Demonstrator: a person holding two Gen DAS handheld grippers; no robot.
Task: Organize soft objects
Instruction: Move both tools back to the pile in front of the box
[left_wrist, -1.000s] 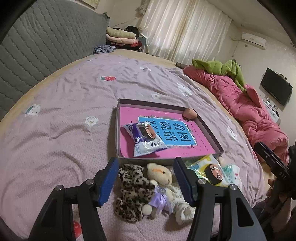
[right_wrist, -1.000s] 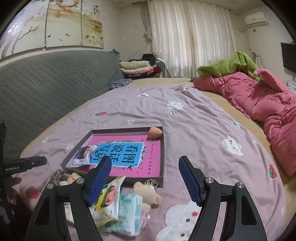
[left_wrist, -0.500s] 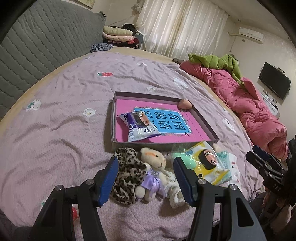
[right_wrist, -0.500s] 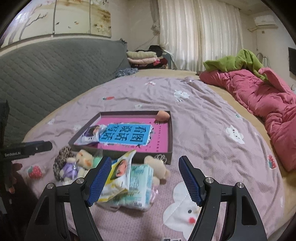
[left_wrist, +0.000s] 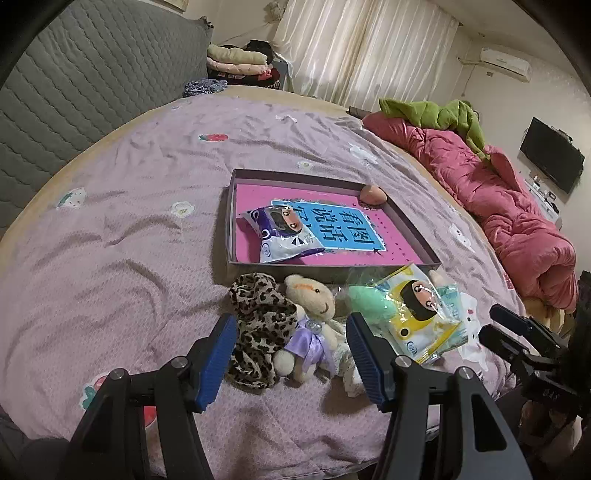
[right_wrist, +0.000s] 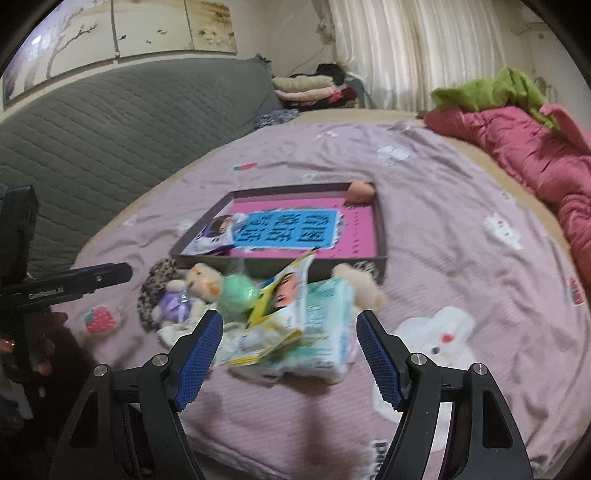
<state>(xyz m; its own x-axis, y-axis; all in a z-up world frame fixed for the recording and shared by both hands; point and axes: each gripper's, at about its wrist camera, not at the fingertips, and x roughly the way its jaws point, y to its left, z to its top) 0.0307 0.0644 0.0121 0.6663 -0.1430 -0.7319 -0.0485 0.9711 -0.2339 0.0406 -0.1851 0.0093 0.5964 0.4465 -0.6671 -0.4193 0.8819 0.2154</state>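
Note:
A shallow box (left_wrist: 231, 214) (right_wrist: 380, 236) with a pink floor lies on the bed. It holds a tissue pack (left_wrist: 284, 236) and a peach sponge (left_wrist: 373, 194). In front of it lie a leopard scrunchie (left_wrist: 258, 328), a cream teddy bear (left_wrist: 314, 317) (right_wrist: 199, 284), a green ball (left_wrist: 369, 299) (right_wrist: 236, 295), a yellow tissue pack (left_wrist: 417, 314) and a teal tissue pack (right_wrist: 325, 325). My left gripper (left_wrist: 291, 354) is open, just short of the bear. My right gripper (right_wrist: 290, 354) is open, just short of the tissue packs, and shows in the left wrist view (left_wrist: 517, 332).
The bed has a lilac sheet (left_wrist: 129, 229) and a grey quilted headboard (left_wrist: 74, 85). A pink quilt (left_wrist: 498, 206) with a green garment (left_wrist: 443, 114) lies along the right side. Folded clothes (left_wrist: 240, 62) are stacked beyond the bed's far end.
Both grippers have pulled back and lowered toward the pile in front of the box. The toys and packs have not moved. Both stay open.

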